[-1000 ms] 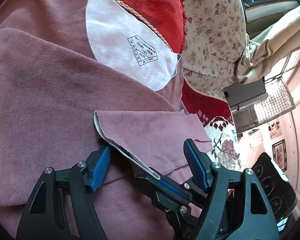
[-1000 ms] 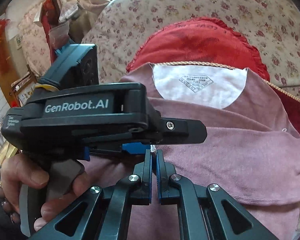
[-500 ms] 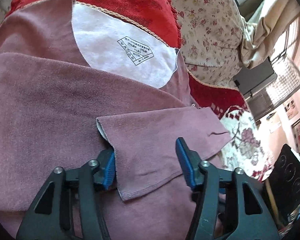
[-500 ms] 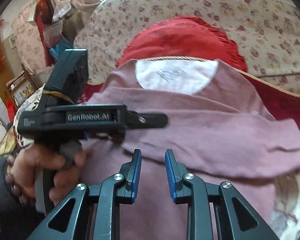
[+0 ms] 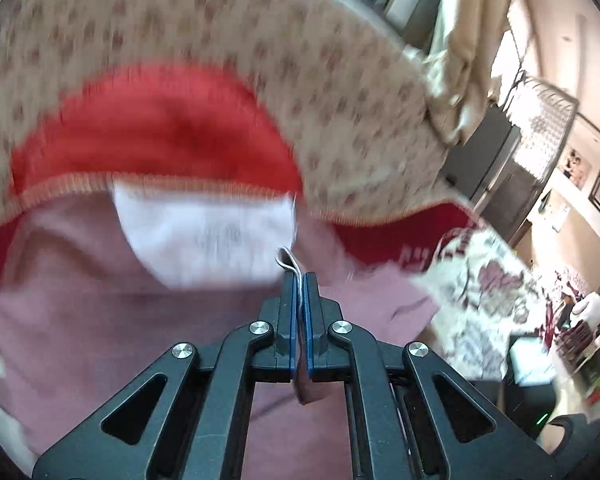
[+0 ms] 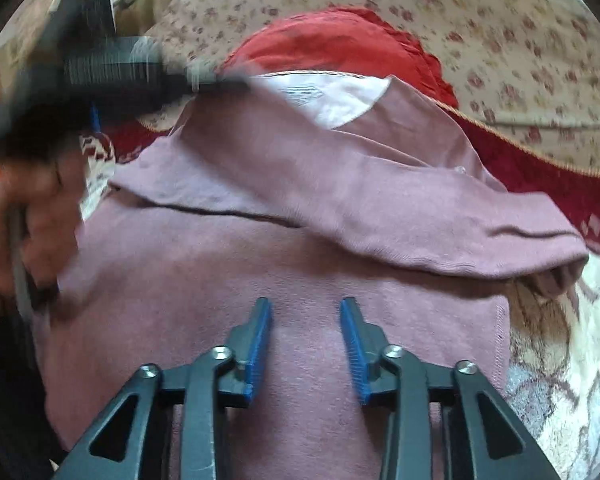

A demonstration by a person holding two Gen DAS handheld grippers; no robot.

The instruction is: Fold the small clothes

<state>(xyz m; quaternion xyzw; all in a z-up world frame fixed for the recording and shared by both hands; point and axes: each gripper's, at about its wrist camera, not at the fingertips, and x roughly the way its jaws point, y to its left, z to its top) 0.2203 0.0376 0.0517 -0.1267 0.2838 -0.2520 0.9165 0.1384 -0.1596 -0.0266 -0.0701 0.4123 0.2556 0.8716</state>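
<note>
A dusty-pink top (image 6: 300, 280) with a white inner neck lining (image 6: 340, 100) lies on a red cushion, one sleeve folded across its body (image 6: 420, 232). My left gripper (image 5: 299, 292) is shut on a fold of the pink fabric by the neckline, with a white hem edge (image 5: 288, 260) sticking out between the pads. It also shows blurred in the right wrist view (image 6: 204, 84), held at the top's upper left. My right gripper (image 6: 306, 344) is open and empty just above the top's lower body.
A red cushion (image 6: 340, 40) and a floral sofa back (image 6: 520, 60) lie behind the top. A patterned cover (image 6: 560, 380) lies to the right. A person's hand (image 6: 28, 220) holds the left gripper. A room with furniture (image 5: 540, 340) shows far right.
My left gripper went from open over the folded sleeve to shut on fabric near the neckline. My right gripper let go, opened wider and drew back over the top's lower body.
</note>
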